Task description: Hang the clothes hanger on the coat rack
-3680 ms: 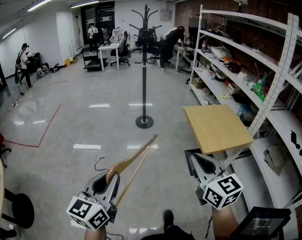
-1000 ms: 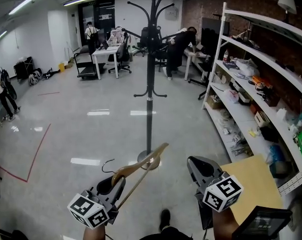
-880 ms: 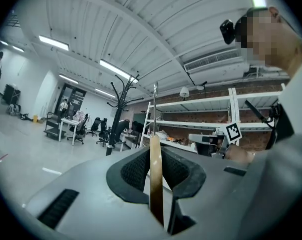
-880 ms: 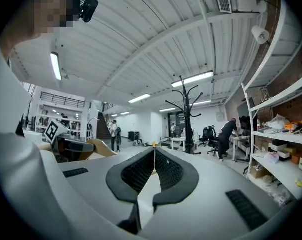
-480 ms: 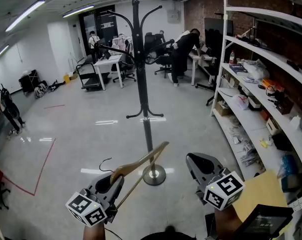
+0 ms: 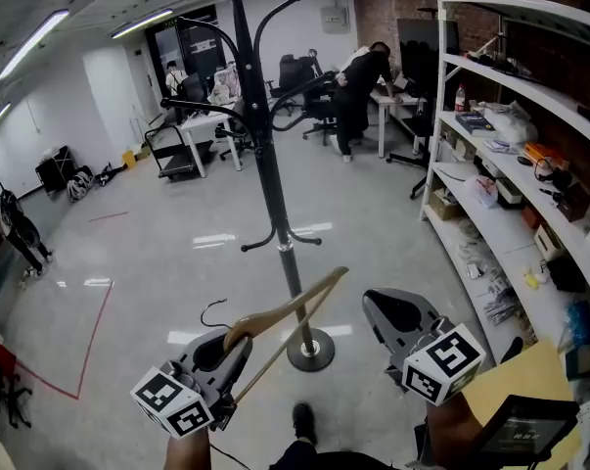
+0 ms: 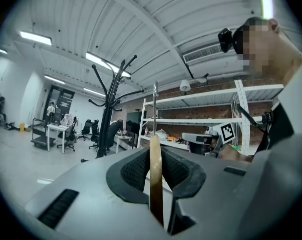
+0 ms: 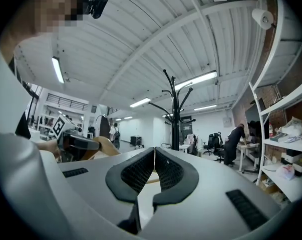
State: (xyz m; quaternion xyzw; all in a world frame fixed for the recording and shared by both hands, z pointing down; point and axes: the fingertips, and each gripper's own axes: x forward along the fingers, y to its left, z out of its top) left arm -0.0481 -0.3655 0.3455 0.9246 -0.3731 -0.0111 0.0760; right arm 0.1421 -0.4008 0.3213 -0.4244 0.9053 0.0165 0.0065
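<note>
Head view: a wooden hanger [image 6: 287, 311] is held by the left gripper [image 6: 228, 349], whose jaws are closed on it near its neck. One arm of the hanger slants up and to the right, crossing in front of the lower pole of the rack [image 6: 266, 169]; the wire hook [image 6: 213, 311] points left, away from the pole. The rack stands on the floor [image 6: 158, 253] just ahead, with its pegs high above the hanger. The right gripper [image 6: 397, 313] is held beside the left, apart from the hanger.

Left gripper view: the hanger [image 7: 156, 184] is seen edge-on, pinched between the jaws, with the hook wire [image 7: 155, 106] rising straight above it. The rack [image 7: 106, 116] is seen to the left of the jaws, not in line with them.

Right gripper view: the jaws are shut together with nothing between them. The rack [image 8: 175, 116] is seen ahead, and the hanger [image 8: 106, 145] and left gripper [image 8: 76, 145] at left.

Risks, as judged: the hook is turned away from the pegs, so a peg may be missed unless the hanger is rotated as it is raised. The long arm may be knocked against the pole during the lift, by which the hanger could be twisted in its narrow grip or dropped. The rack might also be rocked by such a knock, since no support is given by the empty right gripper.
</note>
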